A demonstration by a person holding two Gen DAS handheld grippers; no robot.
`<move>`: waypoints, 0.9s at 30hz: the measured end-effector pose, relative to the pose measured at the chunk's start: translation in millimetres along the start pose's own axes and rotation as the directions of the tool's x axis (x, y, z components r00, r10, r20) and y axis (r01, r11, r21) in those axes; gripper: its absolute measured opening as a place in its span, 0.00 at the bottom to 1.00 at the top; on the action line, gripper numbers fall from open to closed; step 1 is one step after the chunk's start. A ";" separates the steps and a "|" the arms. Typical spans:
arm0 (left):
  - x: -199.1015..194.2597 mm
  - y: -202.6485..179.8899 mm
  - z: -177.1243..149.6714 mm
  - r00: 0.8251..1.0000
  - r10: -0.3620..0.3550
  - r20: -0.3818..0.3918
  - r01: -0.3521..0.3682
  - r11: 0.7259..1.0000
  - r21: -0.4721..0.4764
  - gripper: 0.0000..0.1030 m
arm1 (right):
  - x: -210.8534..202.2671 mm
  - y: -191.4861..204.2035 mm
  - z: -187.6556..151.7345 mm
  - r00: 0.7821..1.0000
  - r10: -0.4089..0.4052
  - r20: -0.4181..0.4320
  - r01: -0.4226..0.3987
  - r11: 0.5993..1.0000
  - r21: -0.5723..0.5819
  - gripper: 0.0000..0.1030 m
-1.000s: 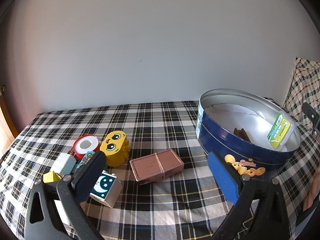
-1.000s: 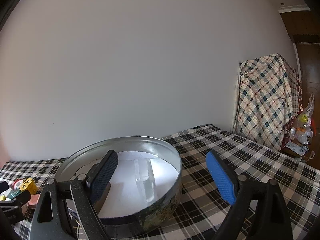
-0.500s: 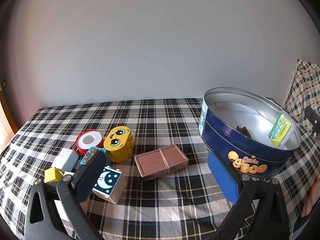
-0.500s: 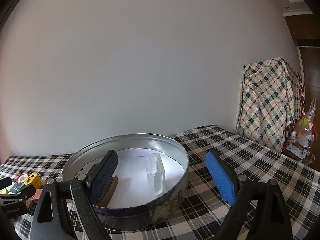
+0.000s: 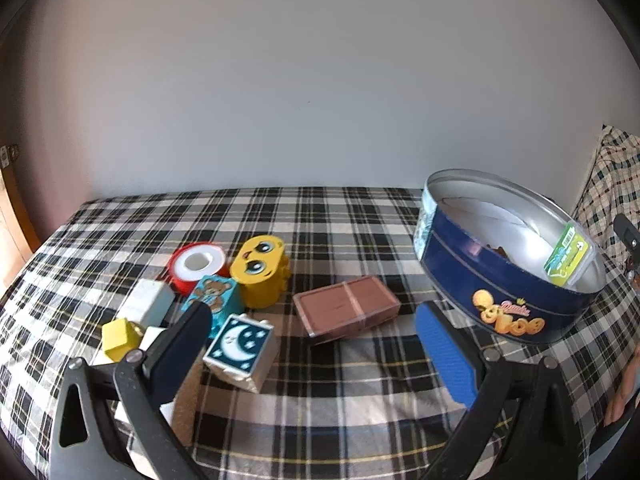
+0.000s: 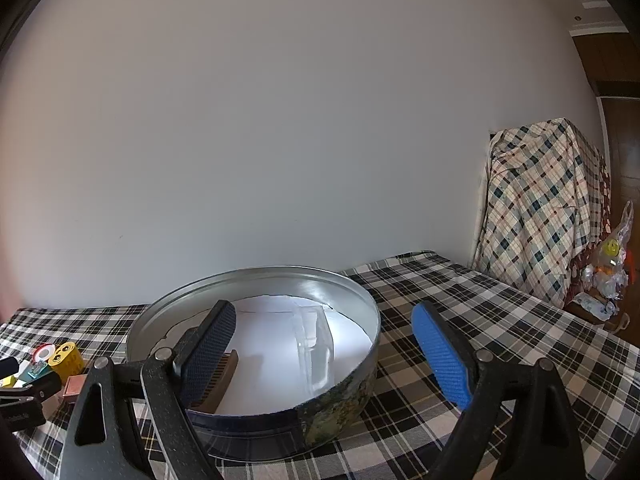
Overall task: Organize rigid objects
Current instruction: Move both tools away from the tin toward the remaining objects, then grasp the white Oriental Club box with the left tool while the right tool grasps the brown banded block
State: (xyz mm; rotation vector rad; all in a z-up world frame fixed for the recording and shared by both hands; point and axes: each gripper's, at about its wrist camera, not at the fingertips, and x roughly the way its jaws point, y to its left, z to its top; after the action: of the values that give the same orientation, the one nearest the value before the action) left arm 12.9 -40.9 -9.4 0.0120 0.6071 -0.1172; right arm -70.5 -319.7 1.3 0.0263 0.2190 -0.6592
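From my left tool (image 5: pixel 310 344) I look down on a surface (image 5: pixel 320 216) under a black-and-white plaid cloth, its far edge against a plain wall. Near the left edge sit a small yellow cube (image 5: pixel 119 339) and a white block (image 5: pixel 146 306). Behind them lies a red tape roll (image 5: pixel 196 266), touching a teal bear block (image 5: pixel 214 298). Just beside that stands a yellow owl-face block (image 5: pixel 262 270), and in front of it a moon block (image 5: pixel 239 346), tilted. Toward the middle a flat brown box (image 5: pixel 347 310) lies alone. My left tool stands wide, nothing between its pads, with the moon block and brown box ahead of it.

Toward the right edge is the round blue tin (image 5: pixel 500 300), open, with a green-labelled clear case (image 5: pixel 568 258) leaning inside its wall.

My right tool (image 6: pixel 324 344) is also spread wide and empty. Its left finger sits over the tin (image 6: pixel 344 400), its right finger outside the rim. Inside I see a white liner, a brown comb (image 6: pixel 224 376) and the clear case (image 6: pixel 314 344).
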 end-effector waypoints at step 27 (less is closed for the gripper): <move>14.8 115.2 -32.6 0.967 -0.109 -0.229 0.049 0.966 -0.253 0.47 | -41.9 108.4 -20.8 0.951 0.299 -0.084 -0.309 0.936 -0.166 0.89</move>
State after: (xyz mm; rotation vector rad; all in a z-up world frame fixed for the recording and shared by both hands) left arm 19.5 73.5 -47.3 -0.2422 0.8632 -0.1188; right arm -40.6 -206.7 -15.1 -0.0907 0.3215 -0.3277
